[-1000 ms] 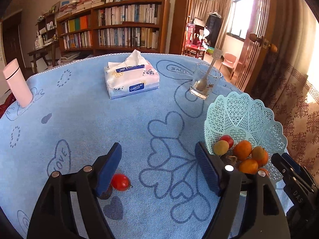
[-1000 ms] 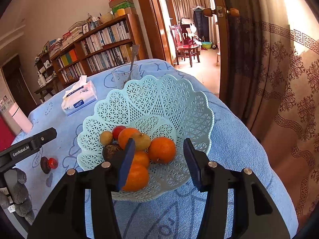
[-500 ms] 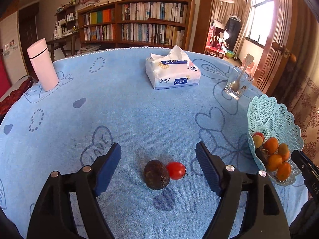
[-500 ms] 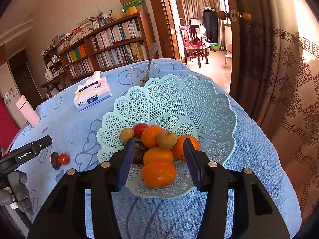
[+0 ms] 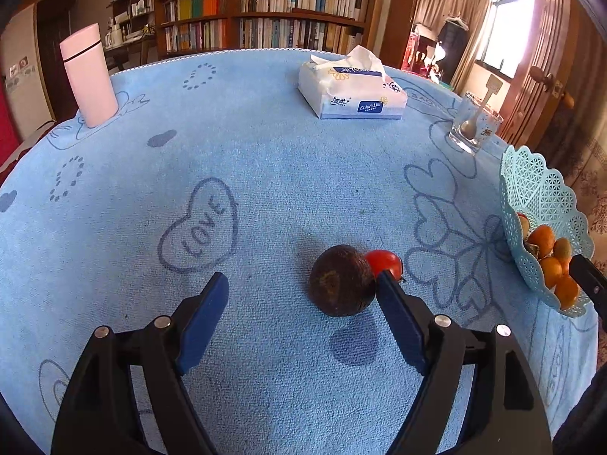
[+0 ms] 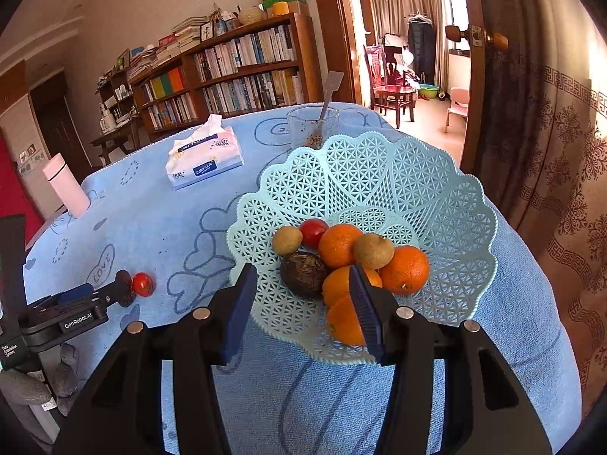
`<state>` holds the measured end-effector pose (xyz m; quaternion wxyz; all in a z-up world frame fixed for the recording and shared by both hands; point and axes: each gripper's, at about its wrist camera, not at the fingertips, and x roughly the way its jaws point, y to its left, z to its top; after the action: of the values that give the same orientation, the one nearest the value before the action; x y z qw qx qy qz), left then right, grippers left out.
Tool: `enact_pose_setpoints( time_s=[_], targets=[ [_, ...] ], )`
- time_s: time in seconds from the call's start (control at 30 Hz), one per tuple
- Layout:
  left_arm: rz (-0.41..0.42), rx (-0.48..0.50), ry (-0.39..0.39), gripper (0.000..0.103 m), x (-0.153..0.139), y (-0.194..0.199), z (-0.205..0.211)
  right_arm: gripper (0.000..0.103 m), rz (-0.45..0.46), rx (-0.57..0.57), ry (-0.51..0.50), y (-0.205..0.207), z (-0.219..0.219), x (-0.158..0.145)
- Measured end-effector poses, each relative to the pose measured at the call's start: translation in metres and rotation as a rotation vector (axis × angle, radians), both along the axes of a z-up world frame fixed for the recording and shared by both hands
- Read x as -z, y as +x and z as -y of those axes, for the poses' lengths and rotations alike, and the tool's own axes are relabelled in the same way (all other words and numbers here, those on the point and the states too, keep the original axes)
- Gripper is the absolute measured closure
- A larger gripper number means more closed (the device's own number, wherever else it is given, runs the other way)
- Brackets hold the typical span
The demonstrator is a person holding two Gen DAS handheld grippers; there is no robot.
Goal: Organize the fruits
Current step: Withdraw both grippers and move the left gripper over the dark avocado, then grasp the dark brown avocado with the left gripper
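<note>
Left claw (image 5: 301,288): jaws spread wide, holding nothing, positioned low over the counter (image 5: 265,159). Its right finger tip sits against, or just beside, the dark brown fruit (image 5: 340,280); contact cannot be confirmed. The small red tomato (image 5: 385,261) lies touching the far right side of that fruit, partly behind the finger tip.

Right claw (image 6: 299,299): jaws likewise apart and empty, hovering at the near rim of the pale green lattice basket (image 6: 417,174). The basket already contains oranges (image 6: 404,269), two tan round fruits, one red tomato and one dark fruit, grouped in its near half.

Step in hand, as judged: collection of the two loose fruits remaining on the counter; the left claw is lining up on the dark brown fruit.

Next move requires: shift the left claw to the right so the fruit is centred between both fingers, then close. The fruit is round and will probably roll if pushed from one side only. The adjacent tomato may be nudged away or caught by the right finger, so the finger should pass between the two
</note>
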<state>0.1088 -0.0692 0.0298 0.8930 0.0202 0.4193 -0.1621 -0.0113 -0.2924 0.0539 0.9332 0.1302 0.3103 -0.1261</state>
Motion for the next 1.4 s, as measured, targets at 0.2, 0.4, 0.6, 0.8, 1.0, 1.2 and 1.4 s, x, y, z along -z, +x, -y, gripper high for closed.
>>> enact_pose_setpoints(
  time_s=[0.2, 0.4, 0.6, 0.8, 1.0, 1.2, 1.4],
  targets=[
    [0.030, -0.004, 0.018, 0.017, -0.002, -0.004, -0.009, 0.051, -0.010, -0.037, -0.008, 0.005, -0.015, 0.002],
    [0.121, -0.130, 0.142, 0.017, -0.011, -0.010, -0.023, 0.051, -0.019, -0.072, -0.010, 0.010, -0.027, 0.006],
    [0.091, -0.119, 0.089, 0.017, -0.007, -0.012, -0.031, 0.051, -0.025, -0.096, -0.010, 0.015, -0.037, 0.008],
    [0.059, -0.057, 0.073, 0.030, 0.001, -0.010, -0.017, 0.051, -0.035, -0.125, -0.010, 0.019, -0.047, 0.009],
    [-0.002, -0.030, 0.035, 0.055, 0.014, -0.002, -0.015, 0.051, -0.051, -0.149, 0.018, 0.026, -0.052, 0.010],
    [0.011, -0.013, -0.018, 0.064, 0.010, -0.008, -0.023, 0.051, -0.060, -0.183, 0.007, 0.034, -0.068, 0.010],
    [0.050, -0.042, -0.012, 0.064, 0.006, -0.012, -0.031, 0.051, -0.096, -0.233, -0.004, 0.053, -0.087, 0.018]
  ],
)
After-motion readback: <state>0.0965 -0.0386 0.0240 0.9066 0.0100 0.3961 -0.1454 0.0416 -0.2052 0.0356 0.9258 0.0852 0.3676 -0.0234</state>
